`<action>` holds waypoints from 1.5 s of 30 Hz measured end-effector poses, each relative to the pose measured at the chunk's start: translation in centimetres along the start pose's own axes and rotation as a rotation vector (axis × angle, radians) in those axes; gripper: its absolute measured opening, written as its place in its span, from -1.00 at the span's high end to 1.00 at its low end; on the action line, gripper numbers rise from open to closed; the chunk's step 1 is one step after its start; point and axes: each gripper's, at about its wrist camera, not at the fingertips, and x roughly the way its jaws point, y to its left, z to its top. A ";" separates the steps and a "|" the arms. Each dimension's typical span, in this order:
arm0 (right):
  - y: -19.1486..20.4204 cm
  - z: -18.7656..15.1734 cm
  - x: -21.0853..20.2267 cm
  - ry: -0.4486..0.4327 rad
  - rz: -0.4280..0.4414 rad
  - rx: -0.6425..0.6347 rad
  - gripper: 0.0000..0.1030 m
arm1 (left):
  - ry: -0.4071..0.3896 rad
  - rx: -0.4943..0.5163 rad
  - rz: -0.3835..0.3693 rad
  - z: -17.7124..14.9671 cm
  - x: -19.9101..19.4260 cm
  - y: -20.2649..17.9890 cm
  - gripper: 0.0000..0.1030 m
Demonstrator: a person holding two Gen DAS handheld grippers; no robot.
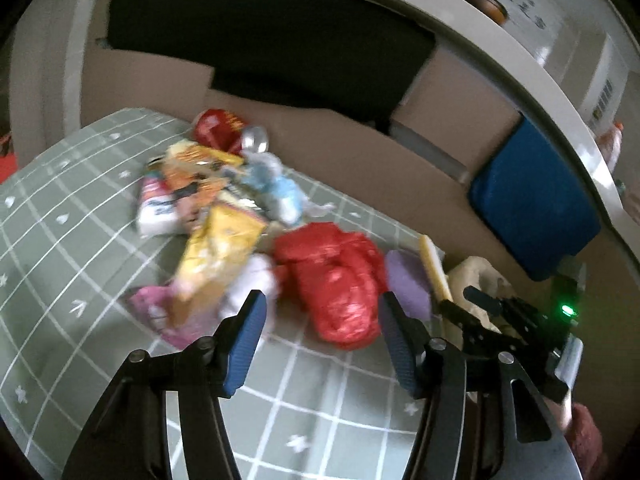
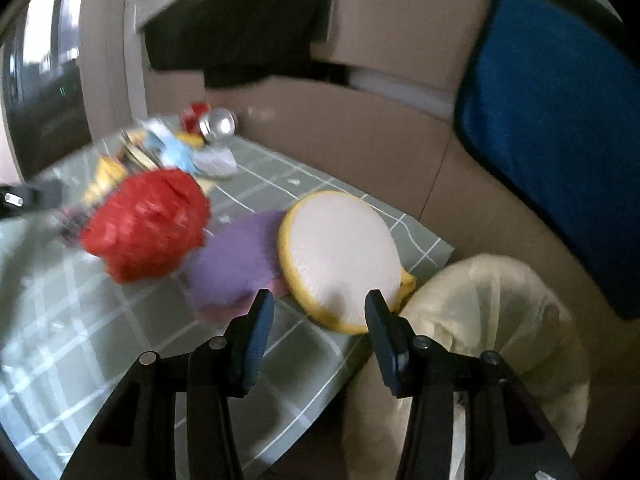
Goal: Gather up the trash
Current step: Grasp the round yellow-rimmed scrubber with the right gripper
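Observation:
A heap of trash lies on the green checked cloth (image 1: 80, 216): a crumpled red plastic bag (image 1: 336, 280), a yellow wrapper (image 1: 220, 256), a pink wrapper (image 1: 160, 312), a white packet (image 1: 160, 208), a blue-white wrapper (image 1: 276, 188) and a red can (image 1: 218, 128). My left gripper (image 1: 320, 308) is open and empty just in front of the red bag. My right gripper (image 2: 320, 308) is open and empty in front of a round yellow-rimmed sponge (image 2: 340, 256) and a purple sponge (image 2: 236, 260). The red bag (image 2: 148, 220) lies to their left. A cream bin bag (image 2: 492, 320) gapes off the table's right edge.
Cardboard boxes (image 1: 360, 160) stand behind the table, with a blue cloth (image 1: 536, 196) over one. A white shelf edge (image 1: 520, 60) arches overhead. The right gripper shows in the left wrist view (image 1: 500, 320) by the cream bag (image 1: 476, 272). A silver can end (image 2: 218, 124) lies far back.

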 end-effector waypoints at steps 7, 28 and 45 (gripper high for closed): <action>-1.0 1.5 3.6 0.047 0.107 0.105 0.28 | 0.006 0.021 -0.024 -0.5 0.2 2.1 -0.13; -0.1 5.0 -2.0 -0.134 0.461 0.314 0.71 | -0.013 -0.027 0.023 0.3 1.3 3.0 -0.13; -0.6 3.4 1.6 -0.060 0.162 0.239 0.62 | -0.018 -0.014 0.095 1.9 2.5 2.4 -0.13</action>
